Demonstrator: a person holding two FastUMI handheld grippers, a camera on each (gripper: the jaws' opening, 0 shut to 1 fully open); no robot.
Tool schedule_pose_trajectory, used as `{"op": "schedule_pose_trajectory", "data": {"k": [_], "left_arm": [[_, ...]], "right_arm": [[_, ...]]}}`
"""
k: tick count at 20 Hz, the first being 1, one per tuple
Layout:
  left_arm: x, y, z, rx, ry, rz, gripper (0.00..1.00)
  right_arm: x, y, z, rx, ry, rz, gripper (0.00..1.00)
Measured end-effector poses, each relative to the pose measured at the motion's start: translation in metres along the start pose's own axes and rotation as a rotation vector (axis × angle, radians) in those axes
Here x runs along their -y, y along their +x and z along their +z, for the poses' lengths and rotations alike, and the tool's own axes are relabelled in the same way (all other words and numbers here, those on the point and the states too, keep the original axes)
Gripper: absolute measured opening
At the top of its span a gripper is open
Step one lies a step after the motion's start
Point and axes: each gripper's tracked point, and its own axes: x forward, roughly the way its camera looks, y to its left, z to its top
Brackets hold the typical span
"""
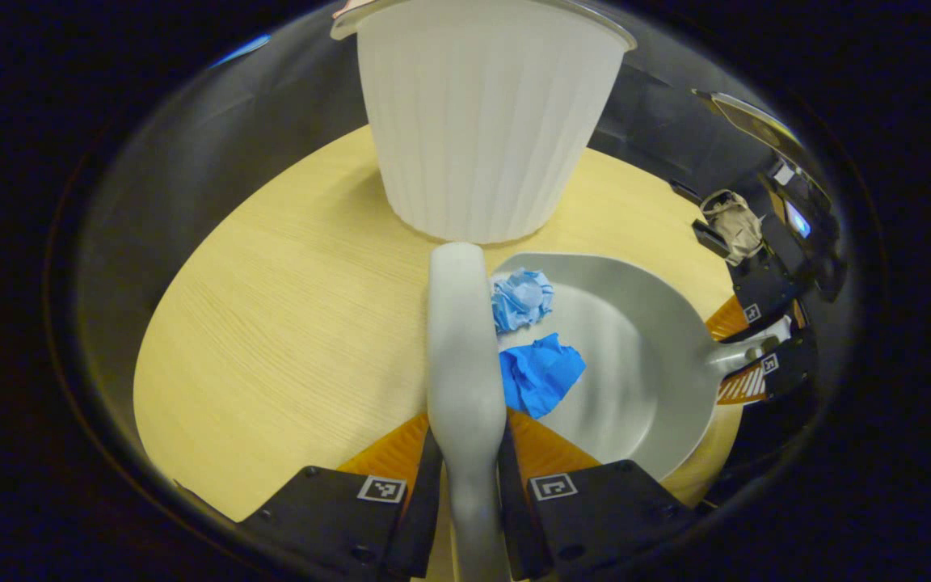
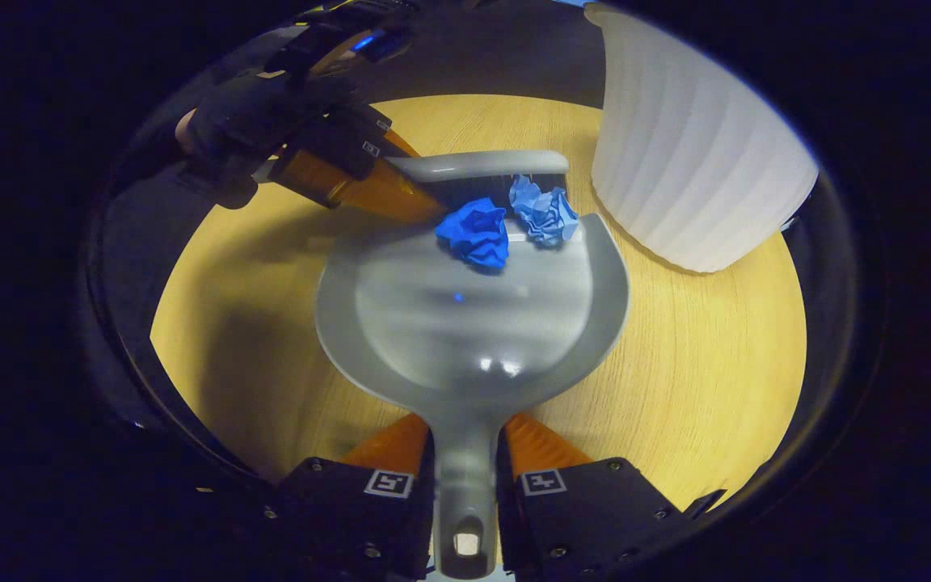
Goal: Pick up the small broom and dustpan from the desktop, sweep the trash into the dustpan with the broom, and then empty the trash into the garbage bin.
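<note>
Sweeping is the step in hand, and it looks about half done. The left gripper (image 1: 465, 477) is pinched on the broom (image 1: 459, 339), both fingers against its handle; the right gripper (image 2: 465, 493) is pinched the same way on the handle of the dustpan (image 2: 465, 323). The pan lies on the desk (image 1: 271, 323), its open lip towards the broom, and the bin (image 1: 486, 121) stands just beyond it, near the desk's far edge.

Two paper wads sit right at the lip. The dark blue wad (image 2: 475, 234) seems partly on the pan floor; the pale blue wad (image 2: 545, 212) looks perched on the lip itself, touching the broom head on one side — whether it is over the lip or not I cannot tell.

To do this well, I would keep the pan's lip pressed flat to the desk so nothing slides under, and draw the broom towards the pan's handle in one short, low stroke. Crumpled paper is light and springy, so a fast flick may bounce a wad sideways off the open corners or against the bin. Both wads should lie deep in the pan before it is lifted.

The bristles are mostly lost in shadow behind the wads, so their contact with the desk is hard to judge. The bin's mouth is cut off at the top in both views, and the desk's near edge is hidden by the grippers.
</note>
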Motion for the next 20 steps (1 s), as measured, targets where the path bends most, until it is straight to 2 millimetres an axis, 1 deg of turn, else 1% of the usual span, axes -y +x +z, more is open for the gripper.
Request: {"op": "schedule_pose_trajectory", "data": {"k": [3,5,7,8,9,10,14,15,17,18,20], "left_arm": [[0.019,-0.003,0.000,0.006,-0.016,-0.032,0.41],[0.026,-0.005,0.000,0.015,-0.027,-0.041,0.39],[0.032,-0.007,0.002,0.021,-0.049,-0.041,0.41],[0.032,-0.007,0.001,0.022,-0.060,-0.037,0.42],[0.031,-0.008,0.000,0.023,-0.069,-0.031,0.40],[0.031,-0.010,-0.001,0.026,-0.079,-0.022,0.42],[0.027,-0.023,-0.004,0.041,-0.122,0.021,0.40],[0.026,-0.027,-0.006,0.047,-0.139,0.032,0.41],[0.022,-0.039,-0.009,0.064,-0.170,0.065,0.39],[0.021,-0.044,-0.012,0.074,-0.190,0.083,0.40],[0.017,-0.057,-0.021,0.093,-0.236,0.115,0.40]], "right_arm": [[-0.003,-0.002,0.003,0.009,0.003,0.002,0.34],[-0.001,0.003,0.005,0.013,0.003,0.002,0.34],[0.000,0.004,0.006,0.017,0.002,0.002,0.34],[0.001,0.005,0.007,0.018,0.000,0.001,0.34],[0.002,0.005,0.006,0.023,-0.002,-0.001,0.34],[0.003,0.006,0.006,0.022,-0.003,-0.003,0.34],[0.008,0.013,0.007,0.030,0.004,-0.017,0.34],[0.010,0.015,0.007,0.030,0.004,-0.019,0.34],[0.016,0.018,0.007,0.040,0.010,-0.028,0.34],[0.018,0.015,0.009,0.045,0.020,-0.032,0.30],[0.018,0.013,0.008,0.044,0.036,-0.029,0.30]]}}
